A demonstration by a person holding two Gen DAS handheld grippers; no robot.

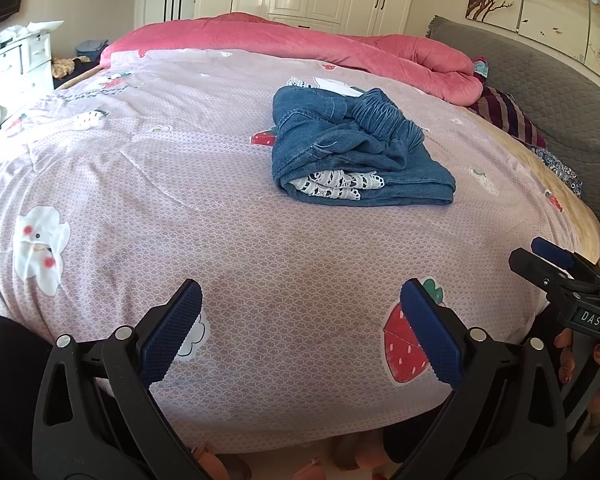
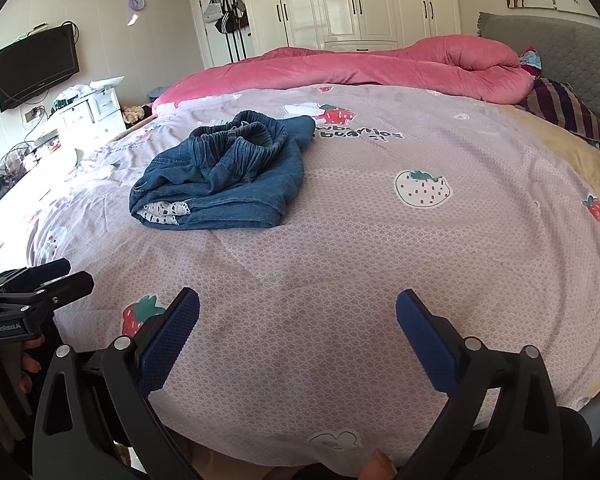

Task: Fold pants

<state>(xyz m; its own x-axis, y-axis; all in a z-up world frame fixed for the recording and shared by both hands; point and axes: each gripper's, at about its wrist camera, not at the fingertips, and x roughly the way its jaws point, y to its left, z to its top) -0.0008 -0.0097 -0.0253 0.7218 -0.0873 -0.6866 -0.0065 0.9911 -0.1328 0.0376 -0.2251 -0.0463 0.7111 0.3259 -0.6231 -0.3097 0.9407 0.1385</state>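
**Folded jeans lying on the bed, both grippers hanging back empty**

The blue denim pants are lying in a folded bundle on the pink strawberry-print bedspread, with the gathered elastic waistband bunched on top and a strip of white lace trim peeking out of the near edge. From the left wrist camera the bundle is sitting up around 1 o'clock; from the right wrist camera the same pants are lying toward 11 o'clock.

The left gripper is hovering over the near edge of the bed with its blue-padded jaws spread wide, nothing between them, well apart from the pants. The right gripper is doing the same, its jaws wide and empty. Each is showing in the other's view, at 3 o'clock and at 9 o'clock, with fingers wrapping its handle.

A pink quilt is lying heaped across the far side of the bed at 12 o'clock, and white wardrobe doors are standing behind it.
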